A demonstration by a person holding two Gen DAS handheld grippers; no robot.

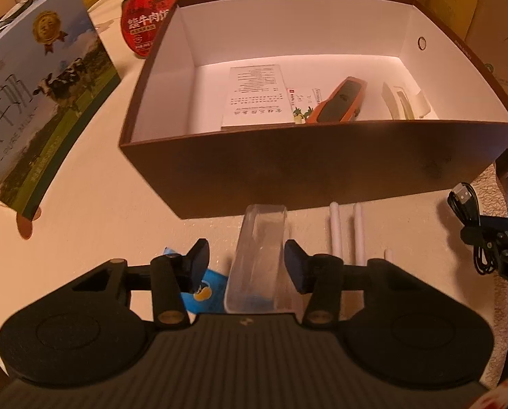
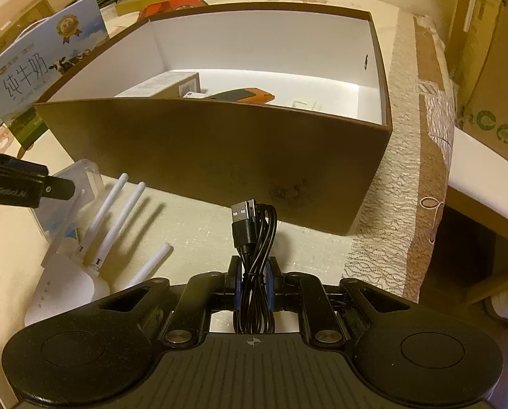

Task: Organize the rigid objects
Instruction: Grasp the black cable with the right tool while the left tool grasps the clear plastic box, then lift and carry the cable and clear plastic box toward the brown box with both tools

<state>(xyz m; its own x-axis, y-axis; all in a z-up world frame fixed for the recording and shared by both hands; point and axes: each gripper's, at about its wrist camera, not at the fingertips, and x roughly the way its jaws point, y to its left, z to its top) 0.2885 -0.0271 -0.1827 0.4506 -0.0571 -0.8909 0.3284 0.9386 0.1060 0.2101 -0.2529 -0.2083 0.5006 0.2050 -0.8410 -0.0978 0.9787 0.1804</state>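
Observation:
A brown open box (image 1: 308, 167) with a white inside stands on the table; it also shows in the right wrist view (image 2: 202, 150). Inside lie a white booklet (image 1: 254, 95), an orange and grey device (image 1: 339, 100) and a small clear piece (image 1: 400, 102). My left gripper (image 1: 245, 264) is open, its fingers either side of a clear plastic case (image 1: 259, 255) lying in front of the box. My right gripper (image 2: 254, 281) is shut on a coiled black USB cable (image 2: 255, 238), held in front of the box's near wall.
A white router with several antennas (image 2: 83, 266) lies left of the right gripper, beside the clear case (image 2: 73, 184). A milk carton (image 1: 32, 102) stands at the left, a red tin (image 1: 148, 17) behind the box. The table edge (image 2: 407, 204) and cardboard boxes (image 2: 485, 51) are at the right.

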